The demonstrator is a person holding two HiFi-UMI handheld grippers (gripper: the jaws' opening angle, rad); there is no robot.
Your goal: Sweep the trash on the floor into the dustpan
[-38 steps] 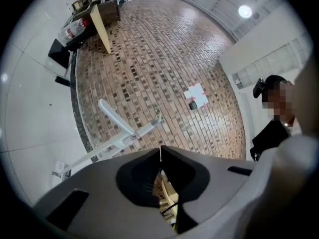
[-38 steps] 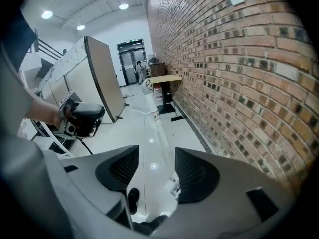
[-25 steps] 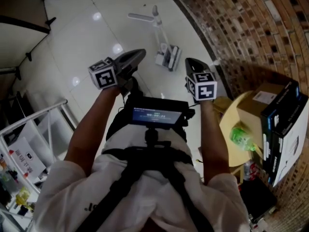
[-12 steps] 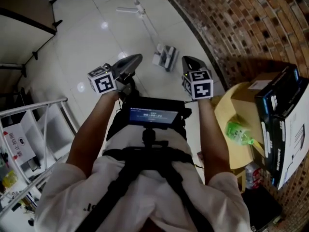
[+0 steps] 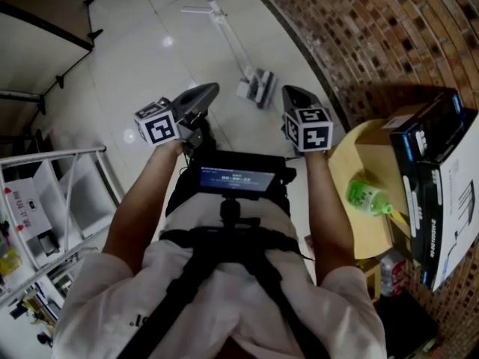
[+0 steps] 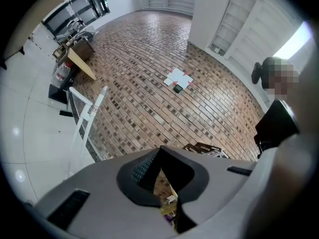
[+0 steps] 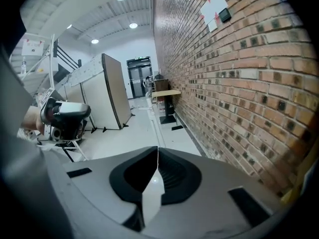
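While raised above the floor (image 5: 135, 58), left gripper (image 5: 210, 89): jaws together, empty
Right gripper (image 5: 290, 94): jaws together, empty
Dustpan (image 5: 258, 88): ahead, near brick wall (image 5: 374, 36)

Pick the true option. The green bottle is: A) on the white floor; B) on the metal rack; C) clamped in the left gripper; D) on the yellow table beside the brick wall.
D: the green bottle sits on the yellow table beside the brick wall.
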